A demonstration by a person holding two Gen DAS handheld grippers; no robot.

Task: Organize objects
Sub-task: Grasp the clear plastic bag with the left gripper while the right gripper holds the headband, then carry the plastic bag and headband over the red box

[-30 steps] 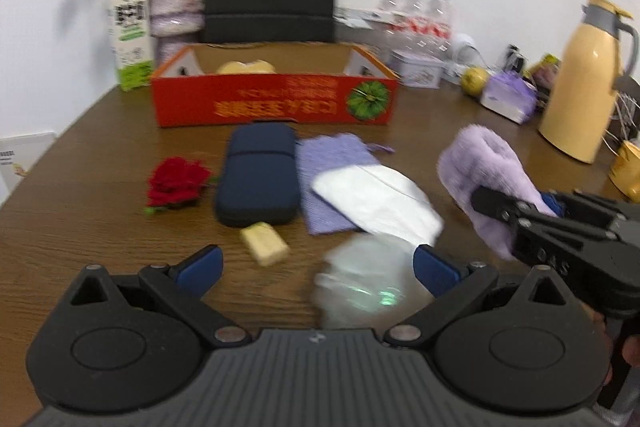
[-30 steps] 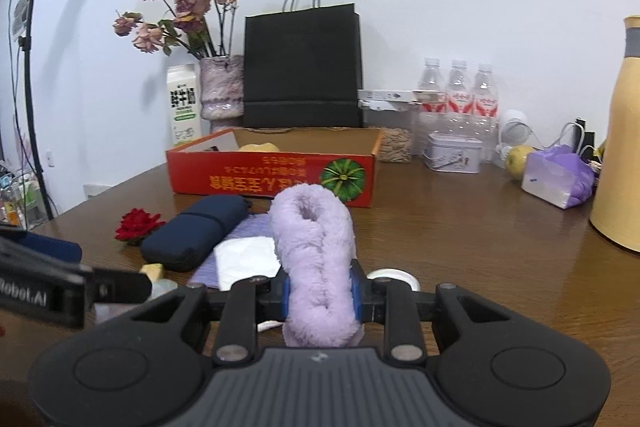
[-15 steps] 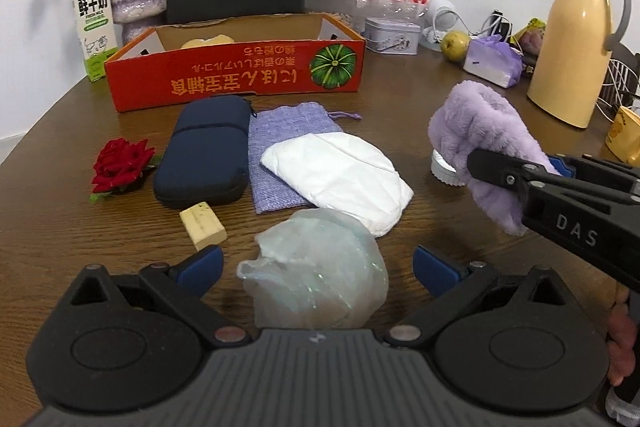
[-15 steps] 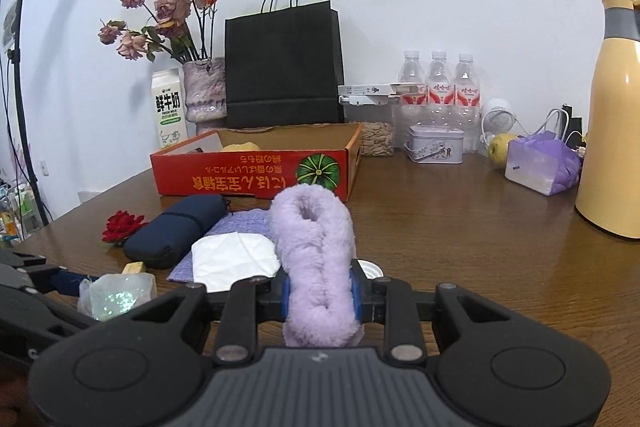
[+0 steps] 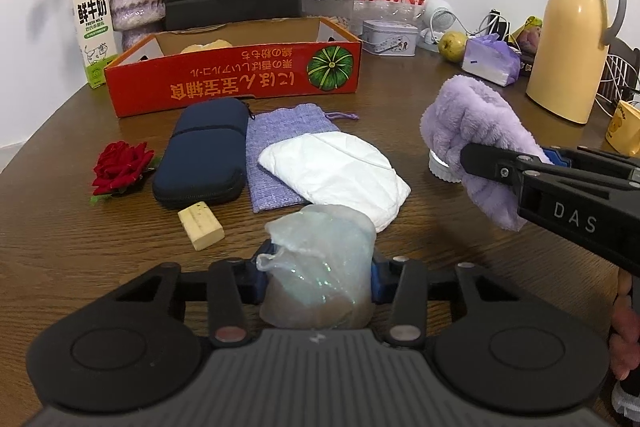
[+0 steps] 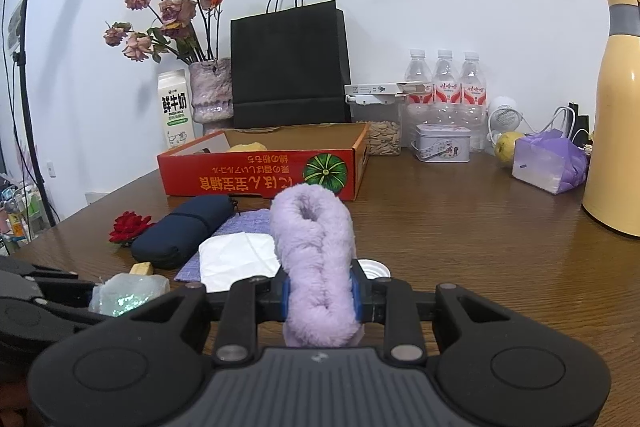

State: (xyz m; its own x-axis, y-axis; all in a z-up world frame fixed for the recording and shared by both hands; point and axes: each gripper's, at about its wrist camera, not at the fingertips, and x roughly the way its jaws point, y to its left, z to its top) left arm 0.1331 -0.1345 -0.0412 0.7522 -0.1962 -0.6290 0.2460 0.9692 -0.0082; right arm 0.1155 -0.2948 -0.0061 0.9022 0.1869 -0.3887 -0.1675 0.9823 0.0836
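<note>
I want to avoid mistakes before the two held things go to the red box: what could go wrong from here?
1. The crumpled plastic bag is thin and slippery; the left gripper may lose it.
2. The purple fluffy band droops past the right gripper and may knock the white cap below.

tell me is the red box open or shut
Open. The red box has no lid on top, and its brown inside wall and a pale yellow item inside show over the front wall.
</note>
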